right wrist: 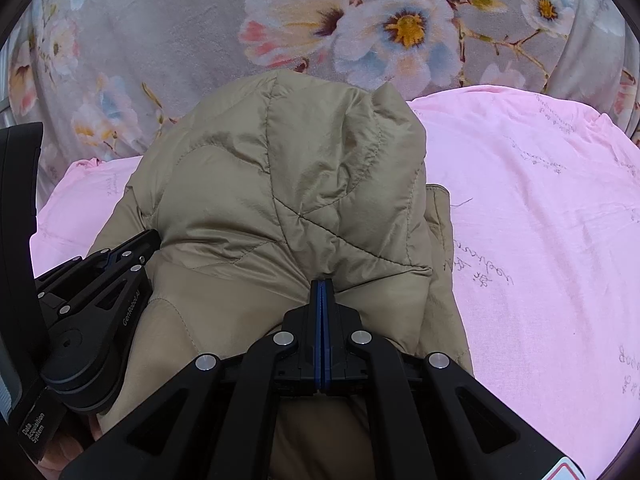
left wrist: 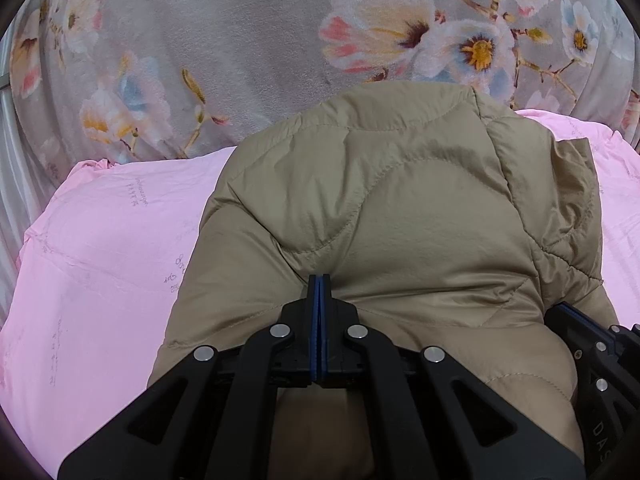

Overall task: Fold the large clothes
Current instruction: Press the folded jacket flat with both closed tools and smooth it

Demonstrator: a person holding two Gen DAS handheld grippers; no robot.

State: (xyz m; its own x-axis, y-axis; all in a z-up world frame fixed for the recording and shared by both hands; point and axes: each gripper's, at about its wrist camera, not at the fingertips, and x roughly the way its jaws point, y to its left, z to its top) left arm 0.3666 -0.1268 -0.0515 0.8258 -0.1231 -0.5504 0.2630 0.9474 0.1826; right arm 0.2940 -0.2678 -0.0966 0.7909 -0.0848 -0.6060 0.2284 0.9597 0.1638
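A tan quilted puffer jacket [left wrist: 400, 208] lies bunched in a thick folded mound on a pink quilt [left wrist: 100, 260]. My left gripper [left wrist: 319, 278] is shut, its blue pads together, and its tip pushes into a dent in the jacket's near side. My right gripper [right wrist: 321, 281] is shut the same way, its tip sunk into a crease of the jacket [right wrist: 288, 184]. No fabric shows between either pair of pads. The left gripper's body [right wrist: 100, 280] rests against the jacket's left side in the right wrist view. The right gripper's body [left wrist: 588, 344] shows at the right edge of the left wrist view.
A grey plush blanket with large pink, white and blue flowers [left wrist: 248, 40] covers the area behind the quilt. The pink quilt [right wrist: 540, 240] spreads wide to the right of the jacket. A pale curtain-like strip [left wrist: 12, 184] runs along the far left.
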